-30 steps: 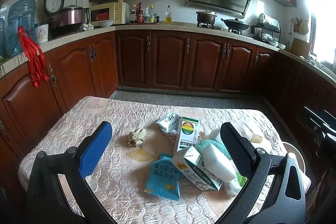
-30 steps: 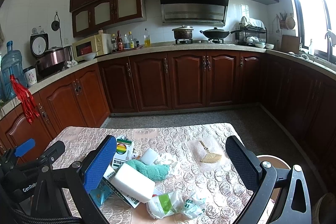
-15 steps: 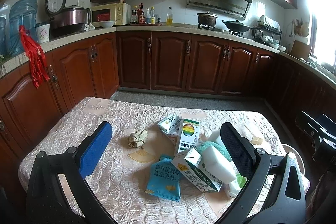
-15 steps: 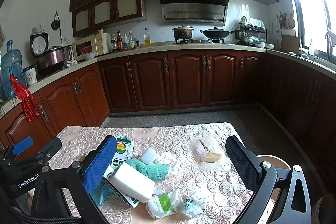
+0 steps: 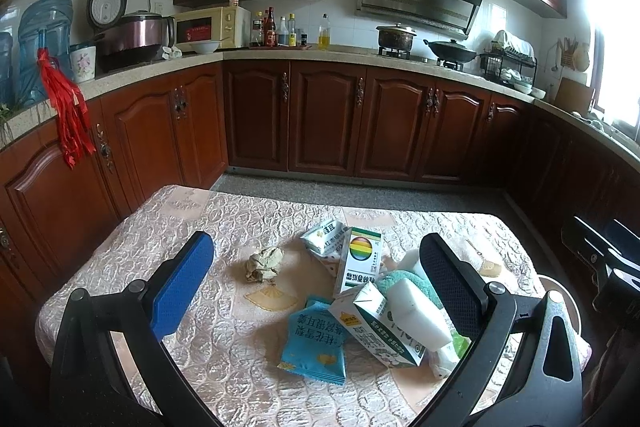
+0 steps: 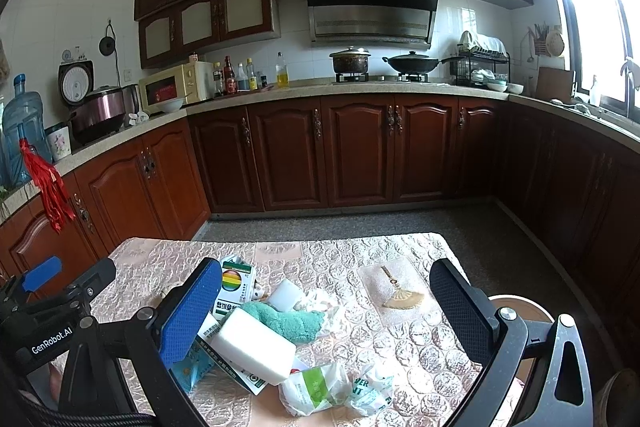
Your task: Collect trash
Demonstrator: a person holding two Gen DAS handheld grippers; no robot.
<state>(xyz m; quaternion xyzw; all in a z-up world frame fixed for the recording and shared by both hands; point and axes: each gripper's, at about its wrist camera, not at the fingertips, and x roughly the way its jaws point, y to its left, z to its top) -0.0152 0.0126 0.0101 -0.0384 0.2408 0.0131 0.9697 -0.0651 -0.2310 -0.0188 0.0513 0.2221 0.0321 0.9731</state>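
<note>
— Jaws on both grippers stand spread wide with nothing between them. The left gripper (image 5: pixel 316 279) and the right gripper (image 6: pixel 326 303) both hang above the worktop (image 5: pixel 224 227), clear of the heap of trash.

— And how many pieces lie there?

— One crumpled paper wad (image 5: pixel 264 264) sits apart, to the left of the heap. Two blue snack packets: one (image 5: pixel 314 341) at the near edge, another (image 5: pixel 325 235) at the far side. One white box with a rainbow disc (image 5: pixel 360 259) leans between them. One milk carton (image 5: pixel 374 333) lies on its side, with one white foam block (image 6: pixel 254 345) resting across it. One teal cloth (image 6: pixel 286 321) is bunched just behind the block. One crumpled green-and-white wrapper (image 6: pixel 334 389) lies nearest the right gripper.

— Anything else?

— One small fan-shaped trinket (image 6: pixel 402 299), well apart from the heap to the right.
</note>
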